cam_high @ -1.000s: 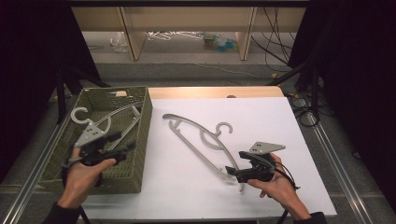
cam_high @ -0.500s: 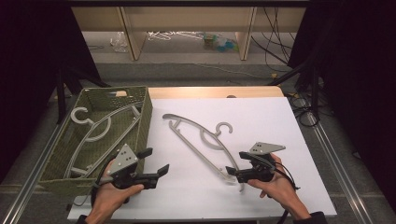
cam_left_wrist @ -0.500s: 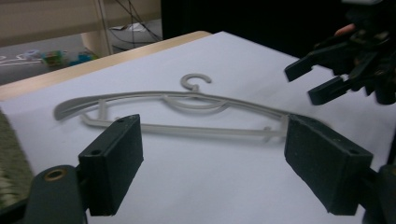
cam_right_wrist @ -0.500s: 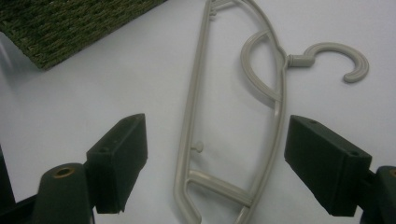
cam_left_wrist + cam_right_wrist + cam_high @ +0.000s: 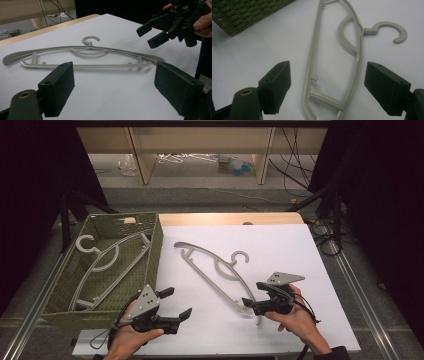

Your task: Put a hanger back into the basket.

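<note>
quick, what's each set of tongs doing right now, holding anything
Left tongs: open, have just been opening, holding nothing.
Right tongs: open, at the end of the hanger on the table, not gripping it.

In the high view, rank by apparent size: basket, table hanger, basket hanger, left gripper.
1. Basket, plainly largest.
2. Table hanger and basket hanger: look alike, so unranked; the basket one is partly hidden by the wall.
3. Left gripper, smallest, though nearest the camera.

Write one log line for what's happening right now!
left gripper: jaws open, just widened, empty | right gripper: open at hanger end | second hanger: in basket
</note>
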`<state>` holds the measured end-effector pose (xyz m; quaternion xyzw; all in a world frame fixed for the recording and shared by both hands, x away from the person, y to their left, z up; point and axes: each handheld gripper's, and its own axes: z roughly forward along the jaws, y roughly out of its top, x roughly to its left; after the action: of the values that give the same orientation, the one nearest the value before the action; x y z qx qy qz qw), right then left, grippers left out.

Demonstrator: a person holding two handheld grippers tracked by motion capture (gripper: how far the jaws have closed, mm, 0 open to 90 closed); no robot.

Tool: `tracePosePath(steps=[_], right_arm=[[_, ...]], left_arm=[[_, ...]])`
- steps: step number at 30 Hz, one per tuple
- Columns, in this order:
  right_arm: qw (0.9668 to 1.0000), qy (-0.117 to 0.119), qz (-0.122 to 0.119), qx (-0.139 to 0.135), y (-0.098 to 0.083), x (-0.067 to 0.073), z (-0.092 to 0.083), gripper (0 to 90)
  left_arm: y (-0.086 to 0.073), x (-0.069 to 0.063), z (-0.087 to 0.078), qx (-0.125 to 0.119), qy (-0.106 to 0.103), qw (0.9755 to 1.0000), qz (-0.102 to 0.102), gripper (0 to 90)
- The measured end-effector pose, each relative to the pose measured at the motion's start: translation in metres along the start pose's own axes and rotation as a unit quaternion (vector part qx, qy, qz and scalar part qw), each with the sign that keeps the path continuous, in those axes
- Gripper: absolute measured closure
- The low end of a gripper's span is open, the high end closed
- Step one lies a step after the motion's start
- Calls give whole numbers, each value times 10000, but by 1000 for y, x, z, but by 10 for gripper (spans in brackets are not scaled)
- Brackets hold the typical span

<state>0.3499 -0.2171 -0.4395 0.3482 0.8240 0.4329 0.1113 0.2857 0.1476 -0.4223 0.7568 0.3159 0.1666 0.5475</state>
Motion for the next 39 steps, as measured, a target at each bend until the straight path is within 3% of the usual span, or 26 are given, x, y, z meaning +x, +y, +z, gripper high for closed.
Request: tracePosePath(steps=[8, 13, 18, 21, 24, 25, 29, 32, 39], right_arm=[[9996, -193, 65, 192, 3, -6, 7, 240], [9986, -306, 118, 419, 6, -17, 15, 254], [9972, -423, 288, 554, 9, -31, 24, 325], [9956, -352, 432, 749, 12, -37, 35, 399], [9940, -398, 267, 982, 13, -42, 47, 441], [9924, -384, 430, 1089, 14, -40, 50, 447], [9900, -399, 125, 1345, 18, -41, 63, 496], [9875, -404, 208, 1508, 21, -39, 72, 510], [9826, -453, 129, 1794, 27, -40, 80, 555]], left_arm=[[-4, -2, 1, 36, -75, 10000, -25, 162], [-4, -4, 2, 136, -87, 9998, 76, 162], [-5, -4, 2, 157, -149, 9997, 110, 162], [-5, -5, 2, 173, -142, 9997, 102, 163], [-5, -5, 2, 175, -144, 9997, 103, 162], [-5, -4, 3, 148, -179, 9997, 90, 163], [-5, -5, 3, 221, -173, 9996, 104, 162], [-6, -5, 5, 205, -213, 9995, 89, 162], [-8, -8, 7, 323, -248, 9990, 174, 163]])
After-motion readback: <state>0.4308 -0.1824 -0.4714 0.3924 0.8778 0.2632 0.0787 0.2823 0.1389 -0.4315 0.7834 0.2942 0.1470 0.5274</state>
